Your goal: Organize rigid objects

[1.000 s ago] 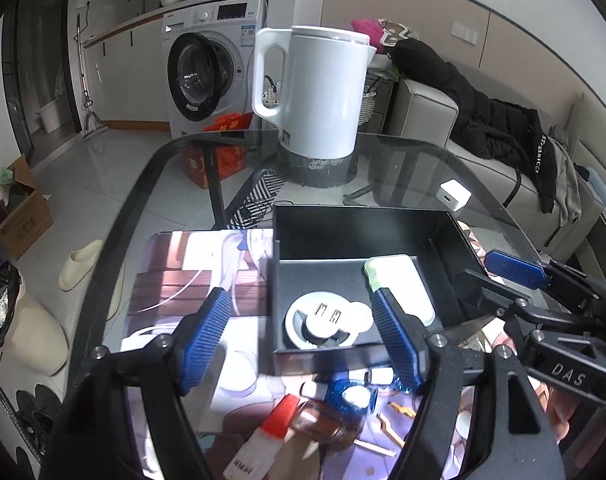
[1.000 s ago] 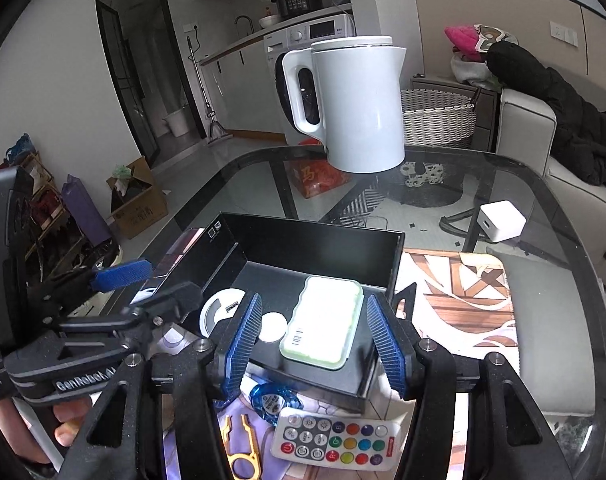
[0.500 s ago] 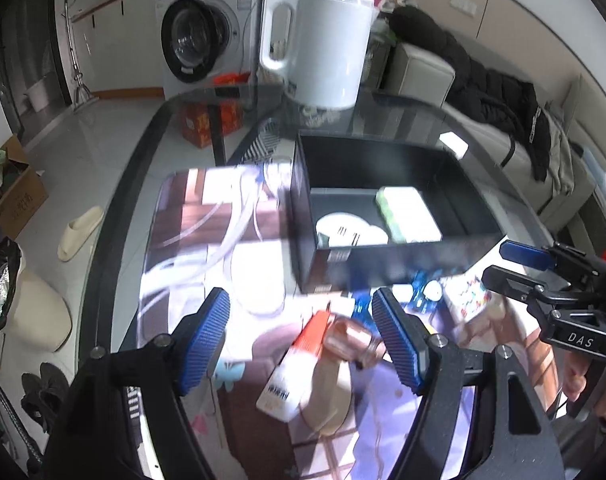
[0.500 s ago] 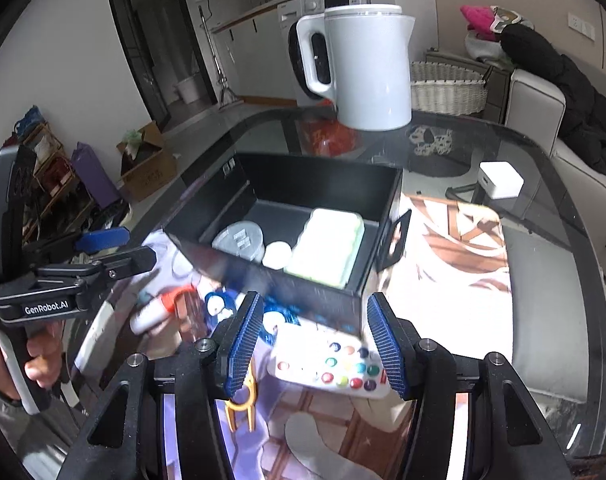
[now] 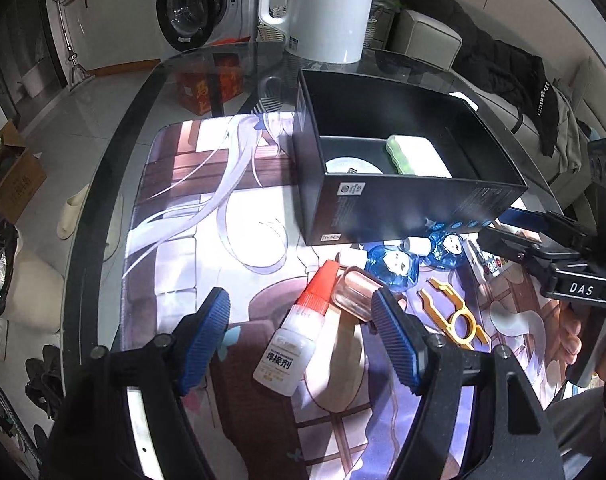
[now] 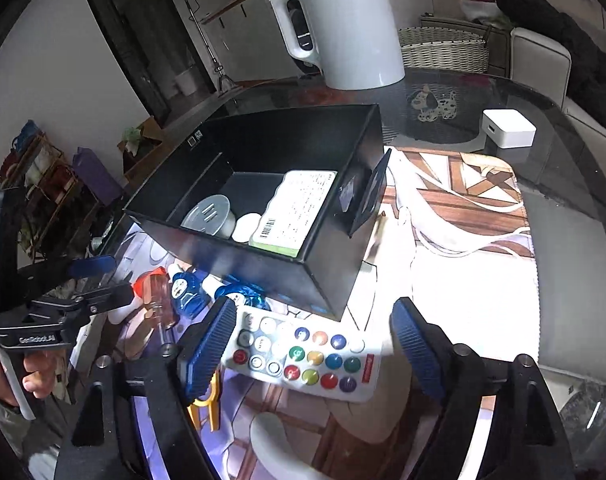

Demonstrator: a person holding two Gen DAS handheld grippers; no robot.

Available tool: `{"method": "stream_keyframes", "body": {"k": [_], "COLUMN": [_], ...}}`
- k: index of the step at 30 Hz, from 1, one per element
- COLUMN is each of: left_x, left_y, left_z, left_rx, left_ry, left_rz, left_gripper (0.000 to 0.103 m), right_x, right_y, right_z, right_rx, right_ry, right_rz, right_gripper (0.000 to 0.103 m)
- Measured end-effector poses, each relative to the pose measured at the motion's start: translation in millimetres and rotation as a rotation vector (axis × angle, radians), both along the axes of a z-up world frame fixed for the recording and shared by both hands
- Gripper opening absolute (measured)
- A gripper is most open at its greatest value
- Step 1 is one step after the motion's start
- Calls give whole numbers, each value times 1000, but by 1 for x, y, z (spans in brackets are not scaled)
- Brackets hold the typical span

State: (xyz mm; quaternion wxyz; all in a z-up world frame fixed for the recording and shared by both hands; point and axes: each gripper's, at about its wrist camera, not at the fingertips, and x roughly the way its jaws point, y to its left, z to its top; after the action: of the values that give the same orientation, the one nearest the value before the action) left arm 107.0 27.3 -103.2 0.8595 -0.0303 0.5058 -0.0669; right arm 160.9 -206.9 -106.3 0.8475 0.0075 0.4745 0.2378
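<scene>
A black box [image 5: 343, 208] [image 6: 263, 256] on a printed mat holds a green-edged white case [image 5: 417, 156] [image 6: 295, 208] and a round white disc [image 6: 209, 216]. In front of the box lie a white bottle with a red cap [image 5: 299, 332], a clear pink case [image 5: 355, 292], two blue bottles [image 5: 391, 264], a yellow tool [image 5: 455, 314] and a white remote with coloured buttons [image 6: 303, 354]. My left gripper [image 5: 303, 336] is open above the bottle. My right gripper [image 6: 315, 348] is open above the remote.
A white kettle [image 5: 323, 4] [image 6: 343, 24] stands behind the box on the glass table [image 5: 115, 128]. A white cube [image 6: 507, 128] sits at the far right. The table edge curves along the left, with floor below.
Both grippers have drawn back from the box toward me and now hang over the loose items in front of it. Both stay open and empty.
</scene>
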Motion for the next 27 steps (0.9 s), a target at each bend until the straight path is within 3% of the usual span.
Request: {"method": "stream_keyframes", "body": {"k": [7, 14, 21, 23, 25, 27], "left_x": [3, 2, 1, 0, 0, 1], "left_y": [-3, 0, 3, 3, 3, 1], "left_z": [-1, 0, 0, -1, -3, -5], "left_rx": [3, 5, 10, 12, 15, 15], "left_ry": [8, 7, 9, 11, 17, 25], "left_rz": [-8, -11, -15, -17, -19, -23], "left_gripper": [74, 74, 74, 74, 74, 74], "right_x": [-2, -21, -30, -30, -29, -24], "right_y": [15, 14, 8, 8, 7, 5], "right_z": [-9, -5, 2, 2, 4, 0], "right_rx": [-22, 2, 10, -33, -116, -144], "right_ry": [24, 160, 203, 189, 98, 67], "right_rz": [65, 110, 113, 133, 115, 75], "right_gripper": [85, 85, 85, 85, 85, 85]}}
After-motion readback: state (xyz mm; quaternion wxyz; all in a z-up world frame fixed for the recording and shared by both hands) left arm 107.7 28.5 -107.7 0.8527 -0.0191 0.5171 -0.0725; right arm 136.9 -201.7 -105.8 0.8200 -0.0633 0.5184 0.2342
